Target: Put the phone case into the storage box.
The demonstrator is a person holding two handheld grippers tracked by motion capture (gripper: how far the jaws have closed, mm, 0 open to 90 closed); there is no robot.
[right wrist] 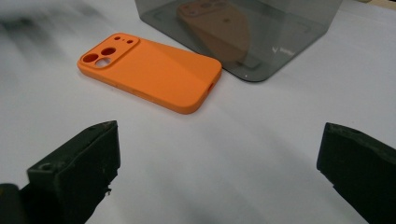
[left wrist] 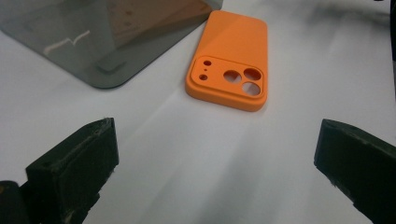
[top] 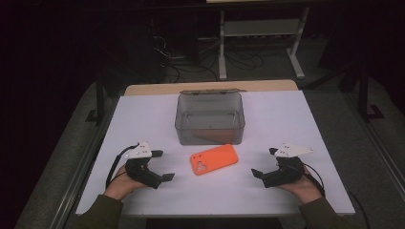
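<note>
The orange phone case (top: 214,159) lies flat on the white counter (top: 286,119), just in front of the smoky clear box (top: 210,117). The left gripper (top: 161,165) and right gripper (top: 264,163) flank it, well apart from it, fingers (left wrist: 74,163) spread wide and empty.

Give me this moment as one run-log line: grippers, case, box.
left gripper: open, empty | right gripper: open, empty | orange silicone phone case: flat on table, untouched, between grippers | smoky clear plastic box: behind case
</note>
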